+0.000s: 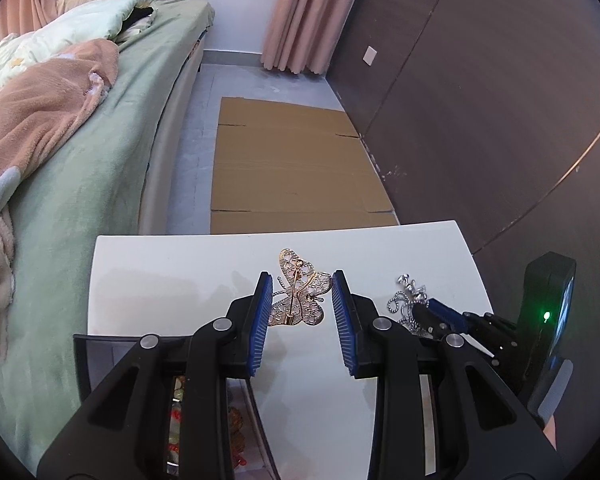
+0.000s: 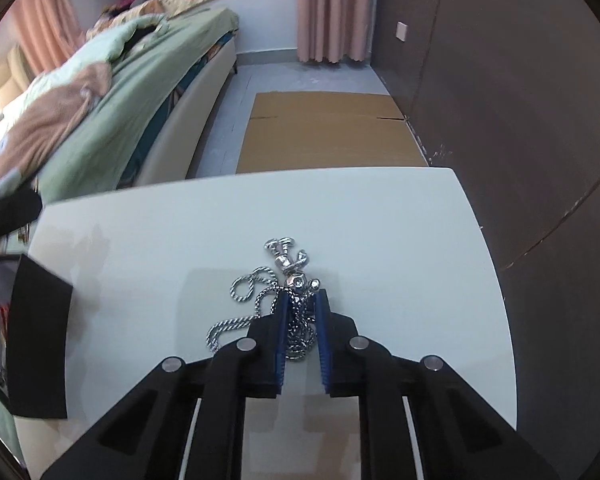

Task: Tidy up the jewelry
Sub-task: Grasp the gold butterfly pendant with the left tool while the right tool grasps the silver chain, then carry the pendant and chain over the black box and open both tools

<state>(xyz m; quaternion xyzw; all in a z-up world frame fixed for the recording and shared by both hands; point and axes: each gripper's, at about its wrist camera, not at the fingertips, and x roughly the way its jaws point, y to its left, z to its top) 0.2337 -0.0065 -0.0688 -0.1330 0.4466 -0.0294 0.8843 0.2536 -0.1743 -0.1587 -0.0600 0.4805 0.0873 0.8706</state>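
A gold butterfly brooch (image 1: 300, 296) stands upright over the white table (image 1: 160, 280), pin side toward the camera, and my left gripper (image 1: 300, 280) is shut on its wings. To its right a silver chain necklace (image 1: 404, 300) with a small figure pendant lies on the table. In the right wrist view my right gripper (image 2: 303, 296) is shut on the bunched necklace (image 2: 256, 284), with the pendant (image 2: 292, 264) just past the fingertips. Loops of chain spill out to the left of the fingers.
A black-edged box (image 1: 100, 348) sits at the table's near left, colourful items showing inside; it appears as a dark panel (image 2: 40, 340) in the right wrist view. Beyond the table lie flattened cardboard (image 1: 296, 168) on the floor, a green bed (image 1: 100, 160) left, dark panels (image 1: 480, 120) right.
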